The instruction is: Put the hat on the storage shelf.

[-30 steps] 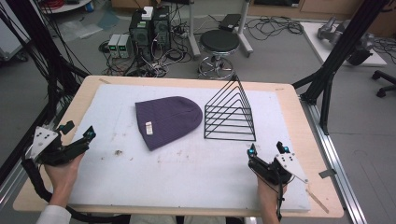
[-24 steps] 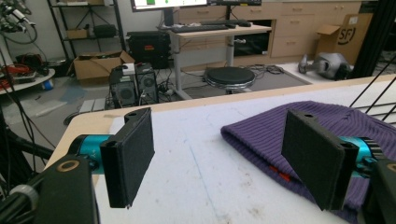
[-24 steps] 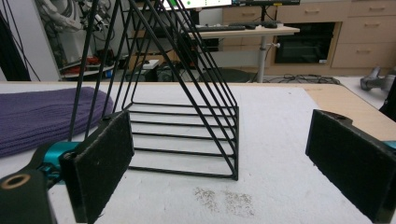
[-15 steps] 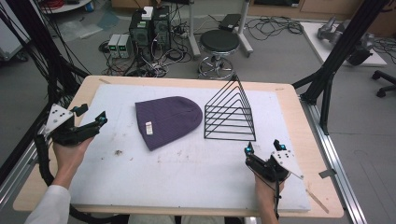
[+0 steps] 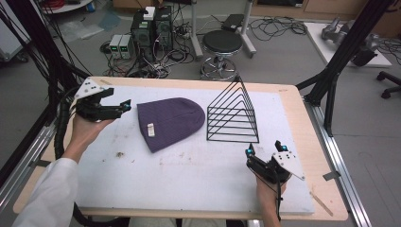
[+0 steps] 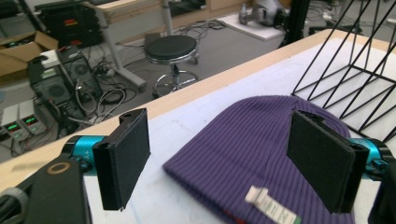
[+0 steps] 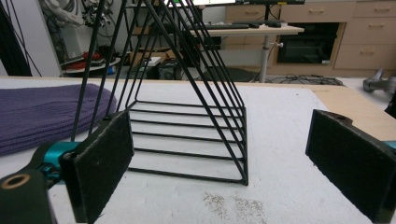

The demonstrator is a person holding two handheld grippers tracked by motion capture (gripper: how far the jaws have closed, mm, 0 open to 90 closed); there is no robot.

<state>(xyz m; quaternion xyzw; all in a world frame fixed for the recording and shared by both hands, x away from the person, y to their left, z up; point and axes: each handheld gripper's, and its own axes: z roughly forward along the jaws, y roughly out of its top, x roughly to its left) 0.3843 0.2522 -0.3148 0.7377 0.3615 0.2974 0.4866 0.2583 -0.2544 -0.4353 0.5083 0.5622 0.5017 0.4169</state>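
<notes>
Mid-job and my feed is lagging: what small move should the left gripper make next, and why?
Probably ease the left gripper forward and down onto the purple ribbed knit beanie. Its jaws stand open, beside the beanie's edge without touching it, and the beanie lies flat beside the black wire rack.

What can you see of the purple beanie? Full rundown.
The purple beanie is a ribbed knit cap lying flat and empty on the white mat, rounded crown toward the black wire rack, straight open hem toward the near-left. A small white tag sits near the hem. It looks soft, slightly rumpled. Nothing grips it: the left gripper hovers just off its left edge, jaws open, aimed at it. The rack stands just to its right; contact cannot be told.
</notes>
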